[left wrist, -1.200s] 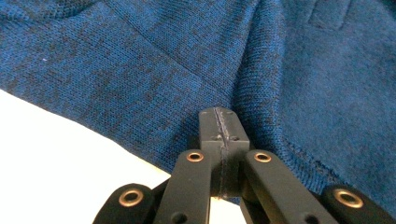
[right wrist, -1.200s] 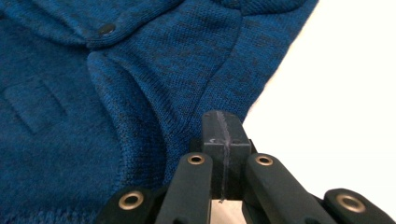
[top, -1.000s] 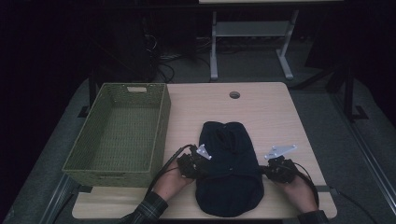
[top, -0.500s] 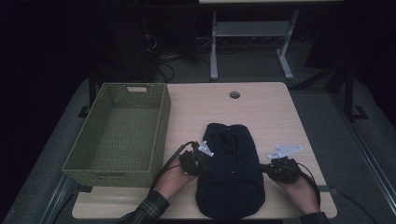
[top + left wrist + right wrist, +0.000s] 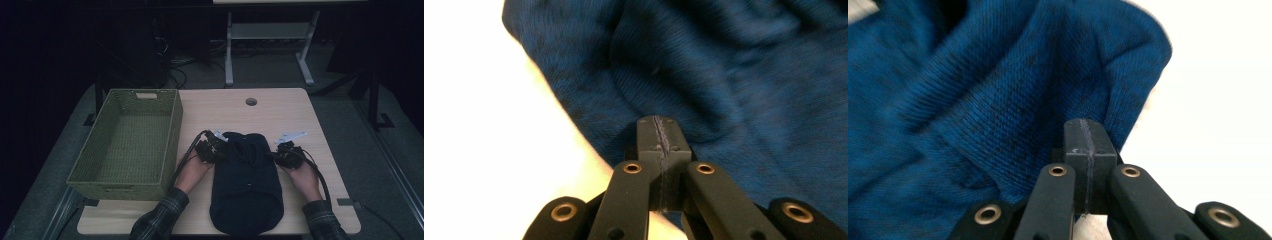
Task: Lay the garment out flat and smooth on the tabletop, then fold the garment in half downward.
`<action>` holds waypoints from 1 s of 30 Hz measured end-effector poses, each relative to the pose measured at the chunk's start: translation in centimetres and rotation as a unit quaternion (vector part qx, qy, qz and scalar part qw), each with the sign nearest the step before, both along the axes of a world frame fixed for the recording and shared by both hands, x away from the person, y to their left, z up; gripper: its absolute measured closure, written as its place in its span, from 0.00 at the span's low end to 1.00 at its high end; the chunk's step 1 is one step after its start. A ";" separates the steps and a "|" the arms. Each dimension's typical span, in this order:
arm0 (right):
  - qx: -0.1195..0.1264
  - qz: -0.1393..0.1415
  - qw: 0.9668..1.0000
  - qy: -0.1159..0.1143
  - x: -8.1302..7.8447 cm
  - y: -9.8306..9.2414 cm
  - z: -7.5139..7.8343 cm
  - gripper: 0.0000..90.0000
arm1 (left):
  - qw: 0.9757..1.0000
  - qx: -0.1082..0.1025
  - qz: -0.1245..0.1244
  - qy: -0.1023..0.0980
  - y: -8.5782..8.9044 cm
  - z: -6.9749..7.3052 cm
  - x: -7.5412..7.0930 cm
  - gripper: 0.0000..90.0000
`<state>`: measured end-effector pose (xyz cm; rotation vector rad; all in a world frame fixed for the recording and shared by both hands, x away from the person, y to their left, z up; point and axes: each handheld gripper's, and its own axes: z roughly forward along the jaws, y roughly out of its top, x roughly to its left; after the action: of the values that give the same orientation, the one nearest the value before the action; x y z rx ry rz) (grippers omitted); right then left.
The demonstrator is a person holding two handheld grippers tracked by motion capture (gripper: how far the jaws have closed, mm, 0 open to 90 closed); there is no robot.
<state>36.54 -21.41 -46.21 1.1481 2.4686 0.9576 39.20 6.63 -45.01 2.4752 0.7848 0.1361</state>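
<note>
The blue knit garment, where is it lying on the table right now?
In the high view the blue knit garment lies on the table's near middle, right of the green basket, between the left gripper and right gripper.

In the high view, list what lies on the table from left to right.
Green basket → left tongs → dark blue knitted garment → right tongs.
</note>
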 end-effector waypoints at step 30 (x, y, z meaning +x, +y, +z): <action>0.006 0.031 0.999 0.015 -1.5 -1.9 1.3 0.87 | 0.999 -0.011 -0.031 0.017 0.3 1.0 -1.4 0.87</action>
<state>35.05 -23.33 -44.90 1.1032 2.5387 0.9793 37.78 6.95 -44.04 2.4832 0.7189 0.0616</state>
